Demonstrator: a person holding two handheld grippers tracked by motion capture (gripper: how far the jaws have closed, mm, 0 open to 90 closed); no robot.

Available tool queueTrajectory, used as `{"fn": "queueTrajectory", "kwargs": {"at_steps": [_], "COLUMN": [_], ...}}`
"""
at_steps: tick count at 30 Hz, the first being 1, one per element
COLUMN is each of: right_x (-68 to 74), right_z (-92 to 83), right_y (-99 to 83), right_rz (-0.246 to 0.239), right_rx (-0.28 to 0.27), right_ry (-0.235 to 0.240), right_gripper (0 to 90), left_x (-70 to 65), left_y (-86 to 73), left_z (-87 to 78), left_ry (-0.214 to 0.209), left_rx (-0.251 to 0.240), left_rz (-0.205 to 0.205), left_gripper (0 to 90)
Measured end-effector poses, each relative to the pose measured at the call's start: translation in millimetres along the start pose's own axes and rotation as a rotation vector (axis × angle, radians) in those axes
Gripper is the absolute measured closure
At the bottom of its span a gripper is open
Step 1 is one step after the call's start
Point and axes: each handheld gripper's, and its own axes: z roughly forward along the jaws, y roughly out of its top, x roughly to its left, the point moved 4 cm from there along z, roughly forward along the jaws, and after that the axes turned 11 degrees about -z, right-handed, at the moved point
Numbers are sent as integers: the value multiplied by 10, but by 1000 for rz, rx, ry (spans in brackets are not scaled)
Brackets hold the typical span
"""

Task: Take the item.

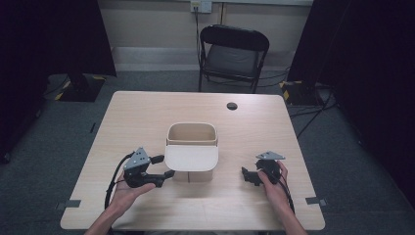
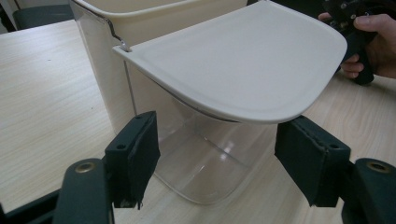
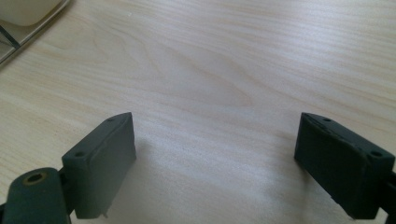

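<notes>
Container (image 1: 191,147): cream bin with a clear lower front, centre of the high view on the table (image 1: 147,112); its lid (image 1: 191,157) is swung out level toward the bottom of the frame.
Lid detail: in the left gripper view the lid (image 2: 238,70) spans the upper middle, hinged at the bin's rim (image 2: 123,45); the hinge fitting is small and hard to read.
Left gripper (image 1: 161,166): lower left of centre in the high view, jaws apart and pointing at the bin's front under the lid; pads clear of both lid and wall in the left gripper view, nothing gripped.
Right gripper (image 1: 250,177): lower right of centre, well apart from the bin, jaws wide over bare wood, empty.
Hidden or cut off: bin interior not visible; bin base cut behind the lid in the high view; the bin corner (image 3: 25,11) is clipped at the upper left of the right gripper view.
Background: chair (image 1: 234,56) beyond the table, upper centre; dark curtains at both sides, contents indistinct.
</notes>
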Motion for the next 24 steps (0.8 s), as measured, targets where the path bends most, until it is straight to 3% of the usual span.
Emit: {"fn": "queueTrajectory", "kwargs": {"at_steps": [4,7,24], "right_x": [2,2,3], "right_z": [1,2,3], "right_y": [1,3,4], "right_rz": [4,4,3], "right_rx": [0,1,2], "right_ry": [0,1,0], "right_gripper": [118,116,115], "left_x": [-5,-19,-6], "left_y": [36,61,117], "left_z": [-7,22,43], "left_ry": [0,-19,-2], "left_rx": [7,-6,-23], "left_rz": [5,-16,-1], "left_gripper": [300,304,236]}}
